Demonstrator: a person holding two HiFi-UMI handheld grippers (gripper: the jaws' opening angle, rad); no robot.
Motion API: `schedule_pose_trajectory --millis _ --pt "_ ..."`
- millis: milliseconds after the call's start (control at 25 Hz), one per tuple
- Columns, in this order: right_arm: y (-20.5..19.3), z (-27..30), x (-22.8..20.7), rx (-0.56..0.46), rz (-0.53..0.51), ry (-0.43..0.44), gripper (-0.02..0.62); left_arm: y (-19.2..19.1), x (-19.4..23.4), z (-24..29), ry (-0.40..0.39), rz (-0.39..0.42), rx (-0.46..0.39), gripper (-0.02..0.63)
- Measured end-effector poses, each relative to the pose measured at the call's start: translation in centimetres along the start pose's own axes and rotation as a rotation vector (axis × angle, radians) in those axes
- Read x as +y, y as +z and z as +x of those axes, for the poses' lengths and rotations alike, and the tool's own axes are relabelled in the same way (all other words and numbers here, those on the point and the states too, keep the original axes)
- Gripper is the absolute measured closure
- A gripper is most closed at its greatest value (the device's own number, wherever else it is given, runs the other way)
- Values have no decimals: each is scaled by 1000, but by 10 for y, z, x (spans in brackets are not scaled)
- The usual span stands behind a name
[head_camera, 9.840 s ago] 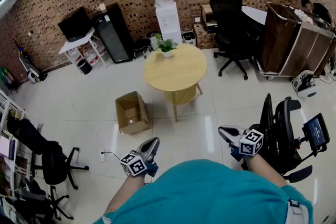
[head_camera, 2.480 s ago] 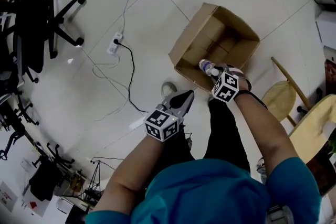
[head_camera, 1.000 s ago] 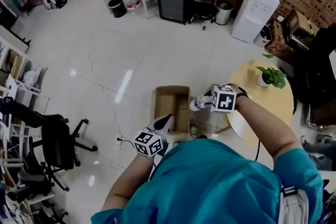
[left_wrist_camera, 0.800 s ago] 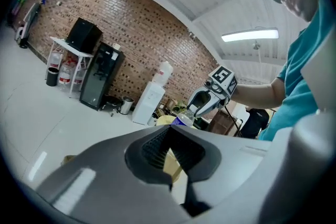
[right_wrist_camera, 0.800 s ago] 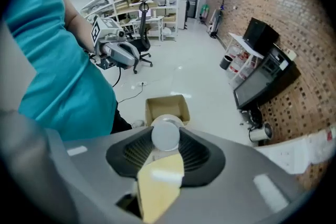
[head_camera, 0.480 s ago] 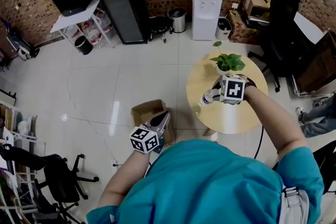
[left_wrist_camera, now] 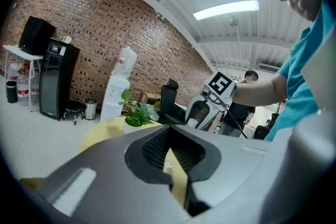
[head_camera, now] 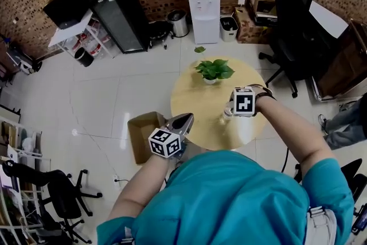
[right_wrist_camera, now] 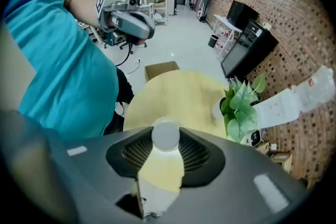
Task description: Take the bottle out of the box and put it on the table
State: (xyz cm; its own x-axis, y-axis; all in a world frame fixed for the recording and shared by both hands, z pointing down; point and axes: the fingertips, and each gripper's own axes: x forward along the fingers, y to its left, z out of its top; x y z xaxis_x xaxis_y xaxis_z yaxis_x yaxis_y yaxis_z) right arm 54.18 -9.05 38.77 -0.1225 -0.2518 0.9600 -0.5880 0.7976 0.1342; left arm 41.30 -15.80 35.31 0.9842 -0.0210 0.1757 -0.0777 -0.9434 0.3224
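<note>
The right gripper (head_camera: 232, 113) pointed steeply down above the round yellow table (head_camera: 192, 101), its jaws part-way closed and clamped on the bottle (right_wrist_camera: 165, 134), whose white cap showed between the ribbed pads. The bottle hung over the tabletop, just beside the potted plant (head_camera: 213, 70); whether its base touched the wood could not be told. The left gripper (head_camera: 185, 120) was held near the table's edge, its jaws drawn together with nothing between them. The open cardboard box (head_camera: 140, 136) sat on the floor beside the table.
</note>
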Motion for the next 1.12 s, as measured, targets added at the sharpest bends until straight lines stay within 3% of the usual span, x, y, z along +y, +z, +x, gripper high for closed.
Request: schedule_pose_trajectory --millis 120,200,320,520,720,880,960,1120 --pt "-19 3 -10 -6 6 -31 445 -12 -15 34 -28 17 49 606" --pt "-26 19 4 -42 59 67 445 -22 -22 52 -52 26 83 606" --pt "-33 18 -8 -43 88 34 445 -33 -26 74 -100 36 120 606" --pt "-35 45 -2 -74 161 114 445 -49 -17 106 -171 35 166 606" --pt "-45 38 -25 -38 182 -16 442 -64 -16 127 -252 40 212 606" --pt "-35 52 -9 -131 265 81 436 -67 -14 129 -317 39 246 606" --pt "-33 51 -9 -150 307 73 427 -64 -15 126 -348 39 256 606" --pt "-48 42 -18 -68 352 -36 322 -53 -13 117 -395 38 261 606"
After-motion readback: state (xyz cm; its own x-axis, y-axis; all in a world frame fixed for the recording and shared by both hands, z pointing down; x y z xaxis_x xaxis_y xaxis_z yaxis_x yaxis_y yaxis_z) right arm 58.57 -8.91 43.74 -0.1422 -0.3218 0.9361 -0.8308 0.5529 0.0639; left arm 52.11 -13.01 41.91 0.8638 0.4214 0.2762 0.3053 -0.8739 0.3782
